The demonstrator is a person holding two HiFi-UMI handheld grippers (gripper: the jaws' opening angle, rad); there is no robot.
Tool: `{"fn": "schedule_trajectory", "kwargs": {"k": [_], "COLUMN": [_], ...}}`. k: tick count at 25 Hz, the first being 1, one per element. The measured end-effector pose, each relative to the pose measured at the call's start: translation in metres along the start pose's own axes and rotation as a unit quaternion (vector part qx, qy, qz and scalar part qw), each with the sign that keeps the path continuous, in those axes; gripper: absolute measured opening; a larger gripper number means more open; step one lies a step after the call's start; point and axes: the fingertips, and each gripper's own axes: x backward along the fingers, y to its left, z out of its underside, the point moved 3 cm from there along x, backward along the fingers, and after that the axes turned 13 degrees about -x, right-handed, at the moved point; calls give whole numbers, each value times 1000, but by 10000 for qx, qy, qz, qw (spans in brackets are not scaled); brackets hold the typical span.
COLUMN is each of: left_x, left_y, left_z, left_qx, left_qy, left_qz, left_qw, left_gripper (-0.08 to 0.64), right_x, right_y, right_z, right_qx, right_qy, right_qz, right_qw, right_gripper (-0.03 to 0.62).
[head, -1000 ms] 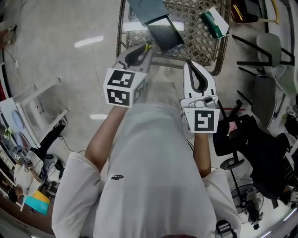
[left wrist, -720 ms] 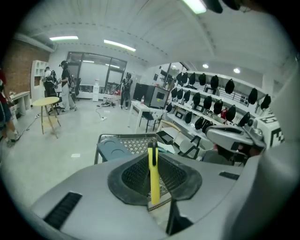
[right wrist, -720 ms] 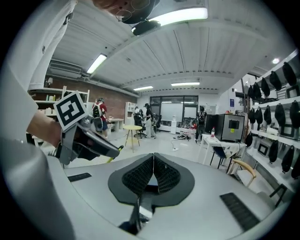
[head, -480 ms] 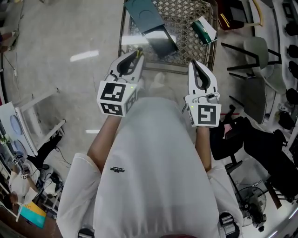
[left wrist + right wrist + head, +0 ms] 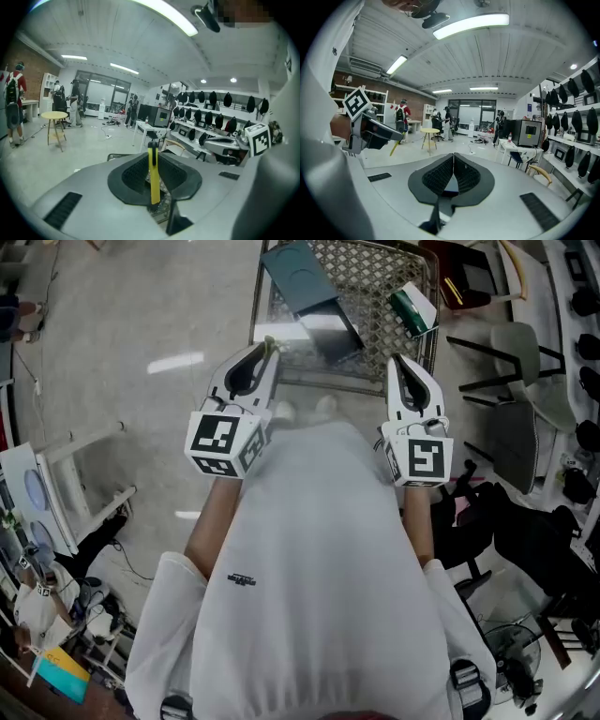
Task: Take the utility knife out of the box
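A slim yellow utility knife [image 5: 153, 174] stands upright between the pads of my left gripper [image 5: 153, 157], which is shut on it. In the head view the left gripper [image 5: 260, 354] is held up in front of the person's chest, and the knife's yellow tip [image 5: 270, 340] pokes out past its fingertips. The dark open box [image 5: 307, 285] lies in the wire cart [image 5: 384, 277] beyond both grippers. My right gripper [image 5: 403, 364] is raised level beside the left. Its jaws [image 5: 453, 158] are shut with nothing between them. The right gripper view shows the left gripper [image 5: 370, 133] with the knife [image 5: 395, 148].
A green and white carton [image 5: 412, 304] lies at the cart's right side. Chairs [image 5: 525, 352] and a black office chair [image 5: 525, 540] stand to the right. A white frame [image 5: 84, 465] is at the left. Far off are a round table [image 5: 54, 116], shelves and several people.
Both grippers have risen, the left one more, carrying the knife up and away from the cart. The left jaws have kept the same grip.
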Motion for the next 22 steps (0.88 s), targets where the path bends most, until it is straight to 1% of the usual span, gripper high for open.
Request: {"fn": "schedule_trajectory", "kwargs": {"k": [3,6,11,15,16,19,22], "left_x": [7,12,14,17,17,21,29], "left_y": [2,2,9,12,13,13,14], "left_z": [-3,-8,-6,0,1,-2,-5], "left_qx": [69,-7,-40,236,240,68,-130], "left_qy": [-98,-155,-135,-107,-83,-77,-112], "left_qz": [-47,-80,-103,-25,-3,34,131], "left_qw": [9999,9998,9998,9997,9997,9999,9998], "left_gripper": [58,58,58,58,58,58,58], "right_x": [1,1,0,-1,0,4,7], "right_y": [0,2,6,16,19,31,45], "right_z": [-3,-1,7,10,10,12,16], "right_qx": [-92,-167,-331,-337,-345,-363,-259], "right_qy": [-7,39,76,166,163,147,148], "right_qz": [-102,-229,-163,-324,-340,-454,-568], "right_qw": [9999,9996,9993,9988,9987,9982,9979], "right_gripper": [0,0,0,0,0,0,0]}}
